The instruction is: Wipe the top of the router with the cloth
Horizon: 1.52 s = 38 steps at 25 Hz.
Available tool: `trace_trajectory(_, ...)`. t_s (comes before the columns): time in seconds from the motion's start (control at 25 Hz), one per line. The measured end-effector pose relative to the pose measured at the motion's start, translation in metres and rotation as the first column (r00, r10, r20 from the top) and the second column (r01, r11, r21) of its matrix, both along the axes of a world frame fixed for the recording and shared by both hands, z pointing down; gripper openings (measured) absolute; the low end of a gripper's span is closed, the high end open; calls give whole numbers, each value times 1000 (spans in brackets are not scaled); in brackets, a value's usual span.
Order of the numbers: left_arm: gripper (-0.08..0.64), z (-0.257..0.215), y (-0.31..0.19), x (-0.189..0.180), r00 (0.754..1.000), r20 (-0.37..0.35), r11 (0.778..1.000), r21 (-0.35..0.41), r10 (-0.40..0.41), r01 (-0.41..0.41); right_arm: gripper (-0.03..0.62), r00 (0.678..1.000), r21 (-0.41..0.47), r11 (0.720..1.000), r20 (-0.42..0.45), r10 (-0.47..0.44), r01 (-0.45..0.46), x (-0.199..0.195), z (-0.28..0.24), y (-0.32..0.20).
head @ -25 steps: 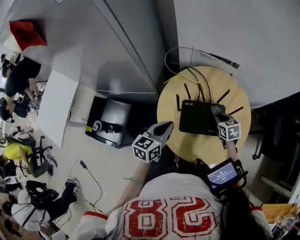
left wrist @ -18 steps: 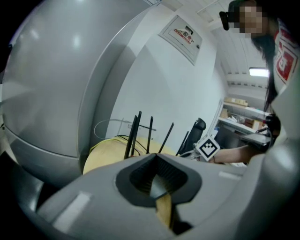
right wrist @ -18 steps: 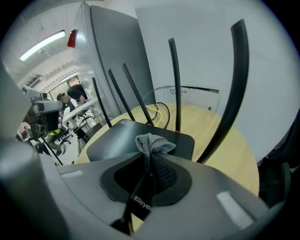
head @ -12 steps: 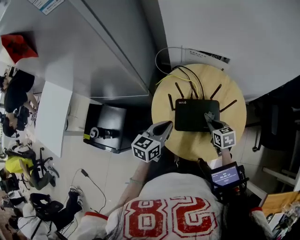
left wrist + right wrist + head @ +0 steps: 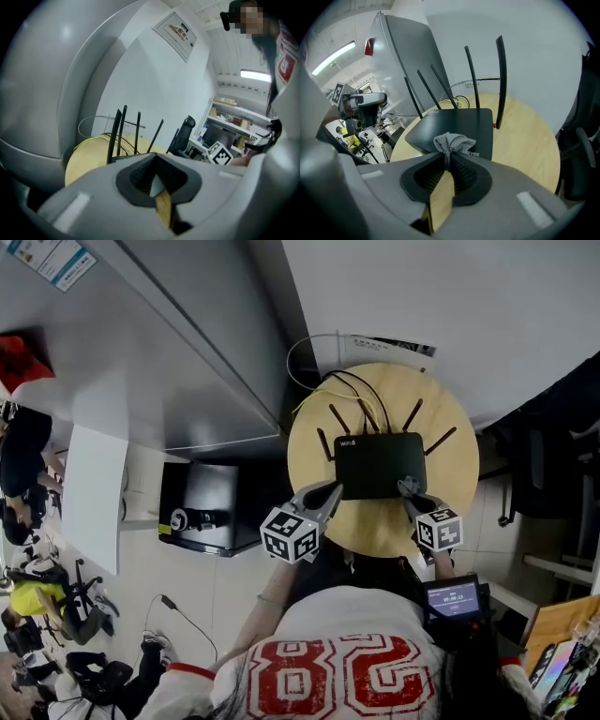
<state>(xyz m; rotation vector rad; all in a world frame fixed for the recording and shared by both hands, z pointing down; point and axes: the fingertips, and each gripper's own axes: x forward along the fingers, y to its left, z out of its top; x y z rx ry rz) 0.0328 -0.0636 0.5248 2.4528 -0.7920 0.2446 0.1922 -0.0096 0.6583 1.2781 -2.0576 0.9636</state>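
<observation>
A black router (image 5: 378, 463) with several upright antennas lies on a round wooden table (image 5: 450, 470); the right gripper view shows its flat top (image 5: 457, 129). My right gripper (image 5: 409, 489) is shut on a bunched grey cloth (image 5: 453, 142), held at the router's near right corner. My left gripper (image 5: 333, 491) is shut with nothing in it, at the router's near left corner over the table's edge. The left gripper view shows only the antennas (image 5: 118, 133) and the table's rim (image 5: 84, 157) past the jaws.
Cables (image 5: 349, 390) run from the router's back off the far side of the table. A grey wall panel stands behind. A black case (image 5: 208, 507) lies on the floor at the left. A dark office chair (image 5: 581, 140) stands at the right.
The head view has shifted, so the table and router appear further left. My right gripper with the cloth has drawn back from over the router's right part to its near right corner.
</observation>
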Motion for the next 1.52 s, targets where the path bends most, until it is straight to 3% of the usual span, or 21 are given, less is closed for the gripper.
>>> trace_trajectory(0.28,2,2,-2,1,1000,-4,1000,-7,13,-13,41,1000,-3,1000,3,19,-19,2,-2,-1)
trace_trajectory(0.76,2,1,-12,-28,995,20,995,2,-98,98,40,997,78,997,-75,16,-10,45,-15,-86)
trace_trajectory(1.04,2,0,-10,-42,988,32,989,1,-150,150,40,995,88,996,-102,4,5,47,-11,-111)
trace_trajectory(1.52,2,2,-9,-20,996,26,996,-5,-85,85,40,995,53,998,-88,37,-32,52,0,-79)
